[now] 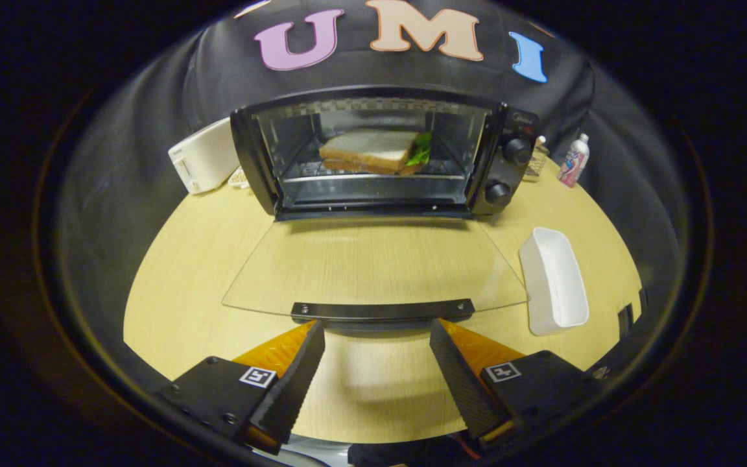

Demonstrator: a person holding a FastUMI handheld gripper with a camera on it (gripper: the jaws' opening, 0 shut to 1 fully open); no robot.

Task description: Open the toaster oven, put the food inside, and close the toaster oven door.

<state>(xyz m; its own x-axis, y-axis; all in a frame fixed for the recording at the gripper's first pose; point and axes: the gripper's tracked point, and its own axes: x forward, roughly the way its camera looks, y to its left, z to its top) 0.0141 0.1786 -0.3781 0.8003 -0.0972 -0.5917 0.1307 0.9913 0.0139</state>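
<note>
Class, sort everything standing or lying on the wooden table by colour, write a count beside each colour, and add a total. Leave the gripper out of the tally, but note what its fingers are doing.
Black: 1, the toaster oven
White: 2, the tray and the box
Tan: 1, the sandwich
Pink-labelled: 1, the bottle
Total: 5
The gripper is open, fingers just short of the door handle.

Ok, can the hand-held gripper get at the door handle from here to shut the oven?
Probably yes. The hand-held gripper is open, its tips just short of the handle on the lowered door, with nothing between them.
</note>
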